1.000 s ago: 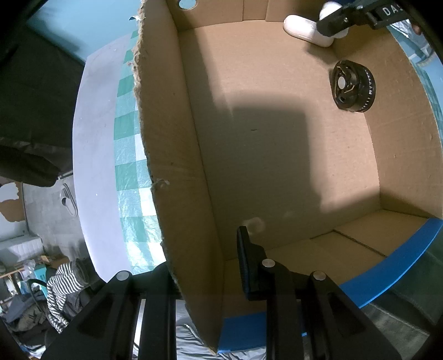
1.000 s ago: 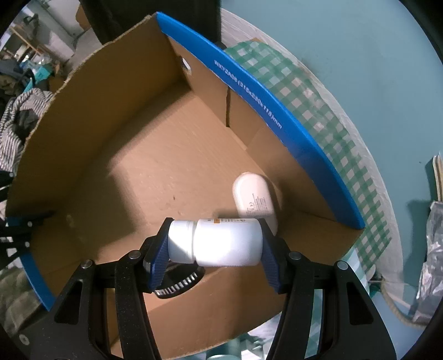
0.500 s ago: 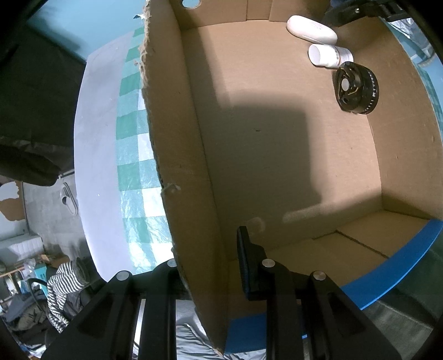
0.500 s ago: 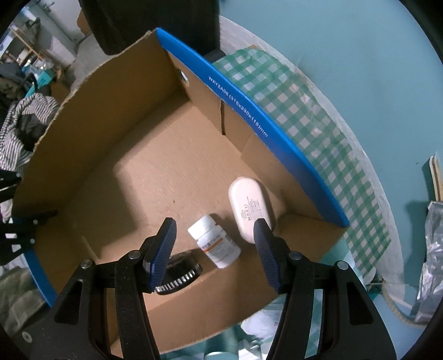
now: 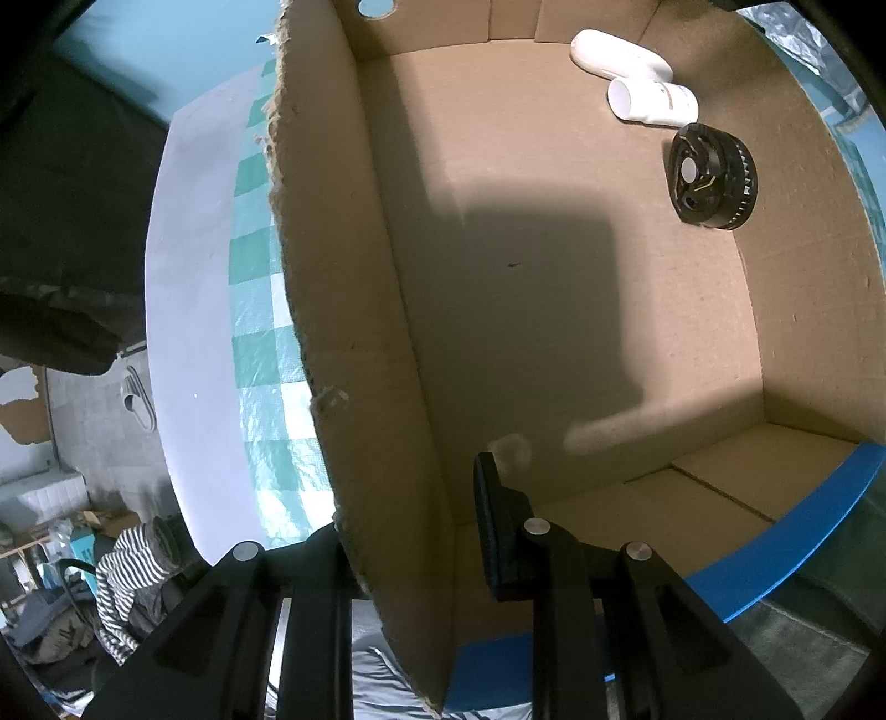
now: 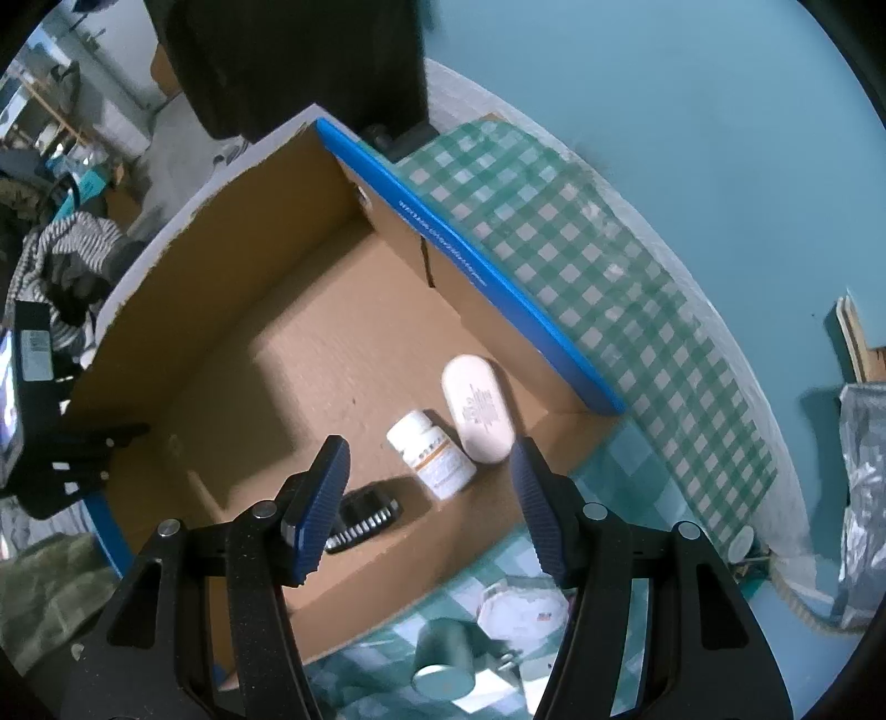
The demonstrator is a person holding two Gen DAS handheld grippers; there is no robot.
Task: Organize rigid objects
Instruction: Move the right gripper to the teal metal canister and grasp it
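Note:
My left gripper is shut on the side wall of the cardboard box, one finger outside and one inside. On the box floor at the far corner lie a white pill bottle, a white oval case and a black ribbed wheel. In the right wrist view my right gripper hangs open above the box, nothing between its blue pads. Below it the bottle lies on its side beside the oval case, and the wheel is partly hidden by the left finger.
The box stands on a green checked cloth. Outside its near wall stand a grey metal can and a white round item. A silver bag is at the right edge. Striped clothing lies beyond the table.
The right gripper let go of the white bottle, which now lies on the box floor next to the oval case. The gripper has risen above the box. The left gripper kept still.

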